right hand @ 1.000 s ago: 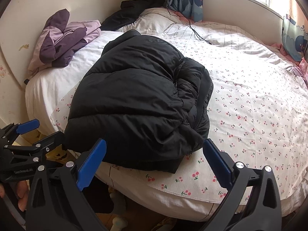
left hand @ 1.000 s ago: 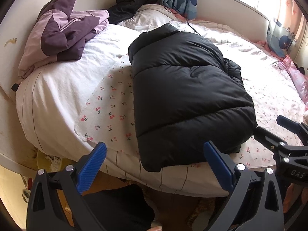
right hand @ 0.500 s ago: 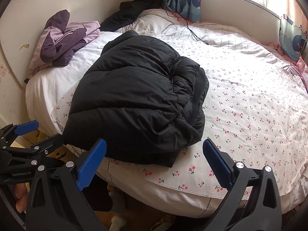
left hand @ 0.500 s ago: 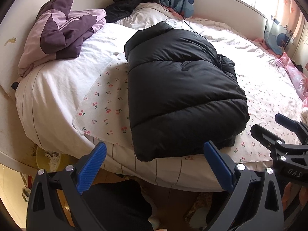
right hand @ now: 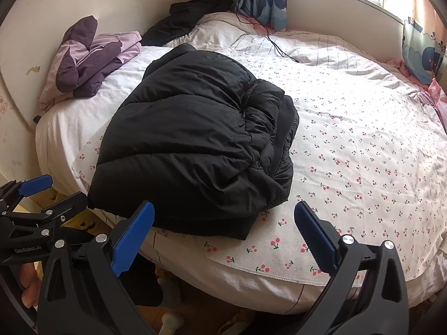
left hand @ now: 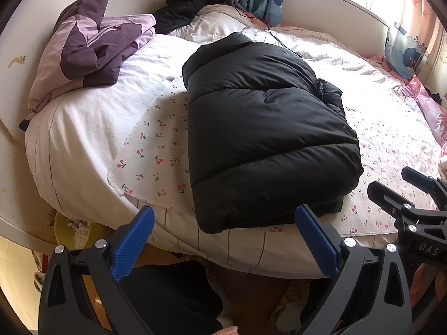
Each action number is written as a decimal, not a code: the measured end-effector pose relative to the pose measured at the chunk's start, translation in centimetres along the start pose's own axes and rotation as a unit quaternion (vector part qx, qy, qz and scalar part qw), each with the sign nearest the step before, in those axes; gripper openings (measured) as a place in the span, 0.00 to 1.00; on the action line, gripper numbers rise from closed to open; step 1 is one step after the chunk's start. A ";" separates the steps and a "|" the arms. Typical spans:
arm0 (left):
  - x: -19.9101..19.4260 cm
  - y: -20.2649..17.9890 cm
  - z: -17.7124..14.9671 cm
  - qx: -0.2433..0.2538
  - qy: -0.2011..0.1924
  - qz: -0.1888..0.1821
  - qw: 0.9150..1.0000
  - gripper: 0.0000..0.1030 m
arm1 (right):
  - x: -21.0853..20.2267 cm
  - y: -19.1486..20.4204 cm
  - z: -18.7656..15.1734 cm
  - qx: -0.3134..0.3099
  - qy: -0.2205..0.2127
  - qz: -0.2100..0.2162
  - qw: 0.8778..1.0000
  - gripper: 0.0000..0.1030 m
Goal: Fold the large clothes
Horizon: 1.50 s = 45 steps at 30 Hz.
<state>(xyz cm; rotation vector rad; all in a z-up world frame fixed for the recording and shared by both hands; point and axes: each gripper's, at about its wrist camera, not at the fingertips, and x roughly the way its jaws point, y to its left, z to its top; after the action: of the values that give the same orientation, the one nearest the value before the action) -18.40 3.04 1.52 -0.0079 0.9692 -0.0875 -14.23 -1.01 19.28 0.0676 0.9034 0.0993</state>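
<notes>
A black puffer jacket [left hand: 265, 128] lies folded into a thick rectangle near the front edge of the bed; it also shows in the right wrist view [right hand: 195, 145]. My left gripper [left hand: 223, 240] is open and empty, held off the bed just in front of the jacket's near edge. My right gripper [right hand: 223, 231] is open and empty, also back from the bed by the jacket's near right corner. Each gripper shows in the other's view: the right gripper [left hand: 402, 189] and the left gripper [right hand: 47, 192].
The bed has a white sheet with a cherry print [right hand: 363, 153]. A purple and lilac jacket [left hand: 92, 50] lies folded at the back left. Dark clothes [left hand: 192, 2] are piled by the pillow. A black cable [right hand: 276, 44] runs across the bed. Curtains hang behind.
Both grippers have drawn back and up a little from the bed, so the jacket sits farther off in both views. The jacket has not moved. Both grippers stay open.
</notes>
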 end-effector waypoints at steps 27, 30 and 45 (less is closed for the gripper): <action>0.7 -0.3 -0.2 0.006 0.009 0.007 1.000 0.94 | 0.8 0.2 0.1 -0.004 0.007 0.002 1.000 0.94; 0.8 -0.3 -0.1 0.007 0.011 0.000 1.000 0.94 | 0.9 0.4 0.0 -0.004 0.009 0.001 1.000 0.94; 1.0 -0.1 0.0 0.004 0.009 0.003 1.000 0.94 | 1.4 0.4 0.0 -0.008 0.014 0.000 1.000 0.94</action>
<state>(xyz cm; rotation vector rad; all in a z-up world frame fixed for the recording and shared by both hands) -17.87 2.85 0.72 0.0027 0.9878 -0.0858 -13.42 -0.47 18.25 0.0519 0.9306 0.1081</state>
